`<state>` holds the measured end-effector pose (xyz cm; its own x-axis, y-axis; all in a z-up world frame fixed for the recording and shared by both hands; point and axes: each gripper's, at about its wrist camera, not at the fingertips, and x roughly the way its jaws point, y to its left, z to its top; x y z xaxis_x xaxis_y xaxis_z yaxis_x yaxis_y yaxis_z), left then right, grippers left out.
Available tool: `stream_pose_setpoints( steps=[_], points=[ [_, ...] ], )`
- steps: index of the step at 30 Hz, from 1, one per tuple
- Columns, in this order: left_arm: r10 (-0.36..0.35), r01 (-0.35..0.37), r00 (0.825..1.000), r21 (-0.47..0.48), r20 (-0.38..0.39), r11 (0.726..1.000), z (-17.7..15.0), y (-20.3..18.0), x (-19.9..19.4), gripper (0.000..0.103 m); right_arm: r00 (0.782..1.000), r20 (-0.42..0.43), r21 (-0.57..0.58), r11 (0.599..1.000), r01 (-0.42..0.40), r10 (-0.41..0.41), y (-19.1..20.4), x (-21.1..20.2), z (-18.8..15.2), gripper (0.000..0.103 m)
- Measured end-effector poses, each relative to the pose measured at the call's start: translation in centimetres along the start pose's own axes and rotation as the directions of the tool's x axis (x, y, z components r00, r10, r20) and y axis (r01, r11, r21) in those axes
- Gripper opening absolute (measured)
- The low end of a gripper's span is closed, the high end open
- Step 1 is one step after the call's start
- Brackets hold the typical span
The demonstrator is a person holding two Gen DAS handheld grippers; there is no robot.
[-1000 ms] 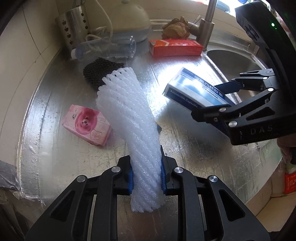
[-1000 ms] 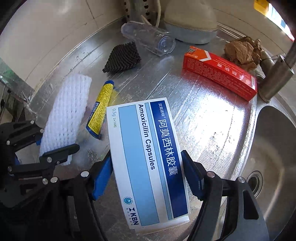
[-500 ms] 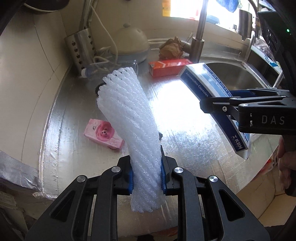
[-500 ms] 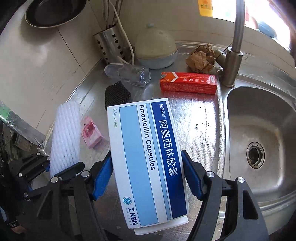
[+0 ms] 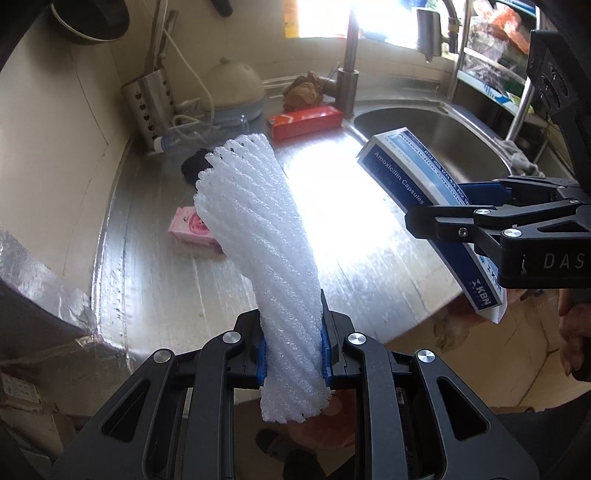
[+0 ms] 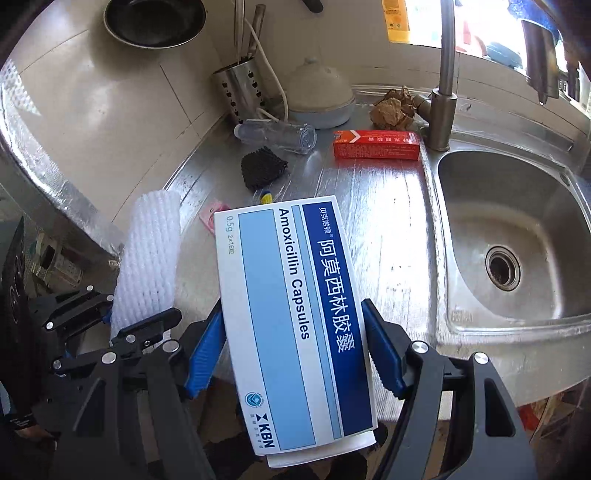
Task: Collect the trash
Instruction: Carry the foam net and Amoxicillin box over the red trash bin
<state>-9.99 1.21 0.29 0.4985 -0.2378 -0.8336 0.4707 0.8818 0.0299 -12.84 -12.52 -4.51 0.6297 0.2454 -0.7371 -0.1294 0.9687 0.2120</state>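
Note:
My left gripper [image 5: 291, 350] is shut on a white foam net sleeve [image 5: 258, 236], which stands up above the steel counter [image 5: 155, 288]. My right gripper [image 6: 291, 350] is shut on a blue and white Amoxicillin capsule box [image 6: 291, 314], held above the counter's front edge. In the left wrist view the box [image 5: 413, 184] hangs at the right in that gripper [image 5: 465, 206]. The sleeve [image 6: 151, 258] and left gripper [image 6: 110, 314] show at the left of the right wrist view. On the counter lie a pink packet [image 5: 192, 225], a red box [image 6: 376, 144], a black net [image 6: 262, 170], a clear bottle [image 6: 277, 134], crumpled brown paper [image 6: 391, 107] and a yellow tube tip [image 6: 266, 197].
A sink basin [image 6: 517, 229] with a tall tap [image 6: 443, 74] lies to the right. At the back stand a perforated steel utensil holder [image 6: 240, 92] and a white domed appliance [image 6: 317, 96]. A dark pan [image 6: 155, 18] hangs on the tiled wall.
Both grippers have lifted and drawn back from the counter, carrying the foam sleeve and the capsule box; the counter items now look smaller and farther, and the counter's front edge has come into view.

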Motion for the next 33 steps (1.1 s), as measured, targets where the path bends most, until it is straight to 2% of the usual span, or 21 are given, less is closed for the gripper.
stream_pose_setpoints(
  steps=[7,11,14,21,26,31,33],
  points=[
    [-0.073,0.077,0.997,0.173,-0.031,0.982,-5.0,-1.1,-1.2,0.021,0.997,-0.075,-0.039,0.999,-0.023,0.020,1.6,-1.1,-6.4,0.070],
    [-0.100,0.120,0.991,0.258,-0.090,0.958,-8.3,-2.9,-0.6,0.021,0.987,-0.160,-0.045,0.999,-0.023,0.015,2.0,0.1,-10.2,0.070],
    [-0.119,0.157,0.982,0.277,-0.147,0.948,-10.6,-3.8,0.5,0.021,0.977,-0.212,-0.036,0.999,-0.013,0.005,1.9,1.6,-12.7,0.070],
    [-0.111,0.196,0.944,0.258,-0.311,0.946,-16.7,-4.9,6.4,0.021,0.952,-0.305,0.008,1.000,0.002,0.000,0.7,7.9,-17.7,0.070],
    [-0.082,0.181,0.901,0.198,-0.425,0.963,-20.3,-4.6,11.8,0.021,0.935,-0.353,0.016,0.999,0.038,-0.030,-0.5,13.0,-20.5,0.070],
    [-0.064,0.157,0.875,0.157,-0.480,0.975,-22.3,-4.3,16.3,0.022,0.907,-0.417,0.010,0.998,0.067,-0.057,-1.5,19.2,-23.5,0.070],
    [-0.058,0.151,0.859,0.144,-0.508,0.978,-23.1,-4.3,18.3,0.022,0.895,-0.442,0.006,0.997,0.071,-0.060,-1.8,21.3,-24.4,0.070]
  ],
)
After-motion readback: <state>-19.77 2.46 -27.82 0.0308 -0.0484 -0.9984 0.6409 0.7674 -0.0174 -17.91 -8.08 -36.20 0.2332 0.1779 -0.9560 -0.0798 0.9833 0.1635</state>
